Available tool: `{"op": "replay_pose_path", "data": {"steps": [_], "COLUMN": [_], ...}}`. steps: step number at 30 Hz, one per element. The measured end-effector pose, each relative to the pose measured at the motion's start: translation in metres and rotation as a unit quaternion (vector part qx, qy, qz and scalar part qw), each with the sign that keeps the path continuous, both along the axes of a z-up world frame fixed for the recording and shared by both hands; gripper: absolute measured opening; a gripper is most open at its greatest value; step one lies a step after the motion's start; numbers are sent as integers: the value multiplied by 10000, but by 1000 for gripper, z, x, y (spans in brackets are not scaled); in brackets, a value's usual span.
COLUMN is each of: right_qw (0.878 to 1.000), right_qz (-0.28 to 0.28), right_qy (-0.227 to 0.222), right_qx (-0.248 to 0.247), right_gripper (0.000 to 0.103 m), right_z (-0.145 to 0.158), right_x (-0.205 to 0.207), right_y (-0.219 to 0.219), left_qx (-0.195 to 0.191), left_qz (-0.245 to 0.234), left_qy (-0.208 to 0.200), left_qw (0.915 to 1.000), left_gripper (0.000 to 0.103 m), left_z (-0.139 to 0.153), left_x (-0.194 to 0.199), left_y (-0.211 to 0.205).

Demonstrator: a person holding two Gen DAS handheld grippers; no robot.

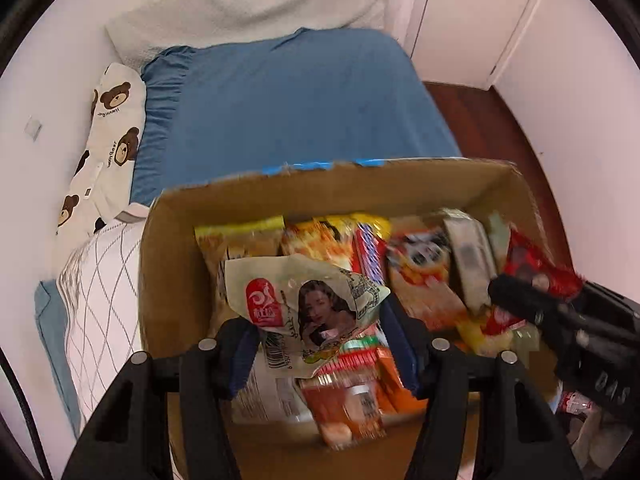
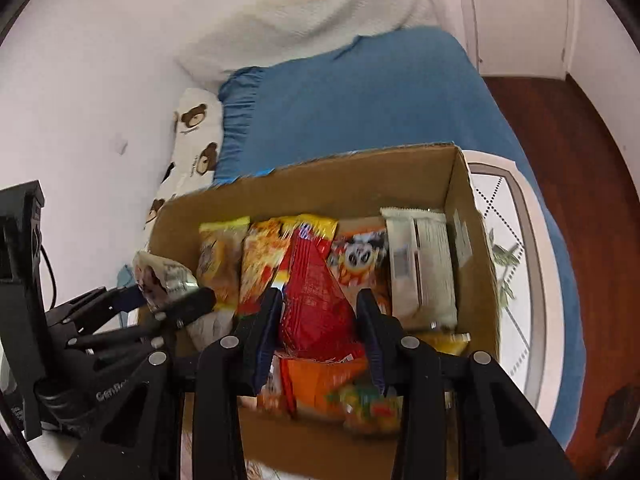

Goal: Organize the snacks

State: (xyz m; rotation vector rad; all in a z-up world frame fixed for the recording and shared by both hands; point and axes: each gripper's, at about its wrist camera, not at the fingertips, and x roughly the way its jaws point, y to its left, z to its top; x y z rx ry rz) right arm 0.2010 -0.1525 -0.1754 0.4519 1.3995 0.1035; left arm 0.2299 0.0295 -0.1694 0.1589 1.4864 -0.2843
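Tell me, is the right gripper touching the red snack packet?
Touching. In the right wrist view, the right gripper has its two fingers pressed against both sides of the red snack packet, holding it above the cardboard box.

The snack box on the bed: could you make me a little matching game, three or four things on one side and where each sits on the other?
Things:
1. red packet
2. pale packet with a portrait
3. panda packet
4. cardboard box

Places:
A. standing in the box's back row
B. between the right gripper's fingers
C. on the blue bed
D. between the left gripper's fingers

Pairs: 1-B, 2-D, 3-A, 4-C
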Motion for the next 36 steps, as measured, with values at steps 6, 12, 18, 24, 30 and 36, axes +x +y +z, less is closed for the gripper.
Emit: {"op": "replay_pose_path", "data": {"steps": [6, 12, 18, 24, 30, 36], "right_qw": [9968, 9886, 9864, 9861, 9871, 9863], "right_qz": [225, 375, 451, 443, 320, 217], "right_qy": [450, 546, 559, 372, 16, -411], "right_qx": [-618, -1353, -1480, -1559, -1569, -1585], "right_gripper": [100, 100, 101, 101, 101, 101], "right_z": [-23, -24, -26, -11, 19, 57], "right_x": [22, 7, -12, -29, -56, -91], "right_y": [4, -1, -2, 2, 4, 8], "left_qx": [290, 199, 83, 23, -54, -103], "left_qz": [156, 380, 532, 474, 540, 508], "left_qy": [482, 483, 452, 151, -411, -958], "left_qw": [9983, 9979, 9975, 9988, 9977, 9940], "left_gripper": [69, 95, 95, 95, 95, 95], "left_z": [-35, -42, -35, -12, 26, 66], "left_x": [13, 4, -7, -29, -56, -91], "left_y": [3, 12, 19, 19, 27, 35]}}
